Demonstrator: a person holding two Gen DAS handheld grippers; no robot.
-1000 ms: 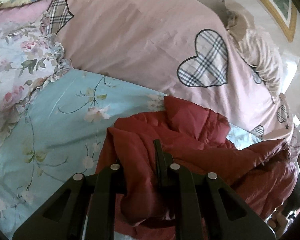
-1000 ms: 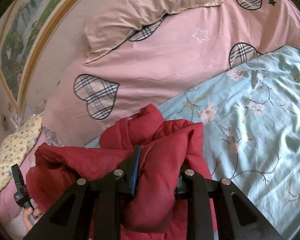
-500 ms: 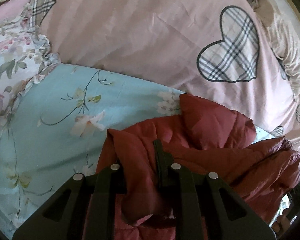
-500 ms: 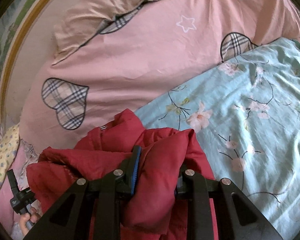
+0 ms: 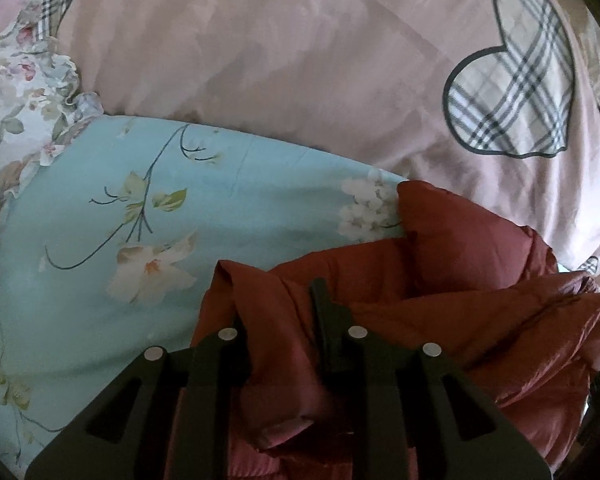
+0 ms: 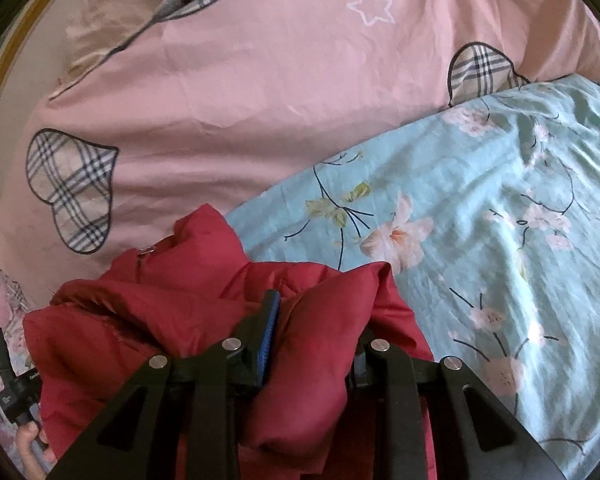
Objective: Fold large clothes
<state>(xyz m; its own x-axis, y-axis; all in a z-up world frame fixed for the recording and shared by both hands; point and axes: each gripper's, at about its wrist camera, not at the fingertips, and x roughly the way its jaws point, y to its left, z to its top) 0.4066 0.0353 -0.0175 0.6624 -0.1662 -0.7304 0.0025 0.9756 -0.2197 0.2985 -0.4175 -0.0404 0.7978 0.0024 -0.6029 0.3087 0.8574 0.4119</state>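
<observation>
A puffy dark red jacket point(image 5: 480, 292) hangs bunched between both grippers over the bed. My left gripper point(image 5: 284, 312) is shut on a thick fold of it at its left end. In the right wrist view the same red jacket point(image 6: 172, 312) fills the lower left, and my right gripper point(image 6: 316, 320) is shut on a fold of it. The jacket's far edge reaches the line where the blue sheet meets the pink cover. The left hand and its gripper handle point(image 6: 16, 392) show at the lower left of the right wrist view.
A light blue floral sheet point(image 5: 148, 216) covers the bed below and also shows in the right wrist view point(image 6: 500, 220). A pink duvet with plaid hearts point(image 5: 300, 60) lies behind it. A beige pillow point(image 6: 116, 20) lies at the back. A floral ruffled pillow point(image 5: 12, 92) sits at left.
Both grippers have moved forward and lower over the bed, still holding the jacket. The bedding looms larger, and the wall and picture frame have slid out of view.
</observation>
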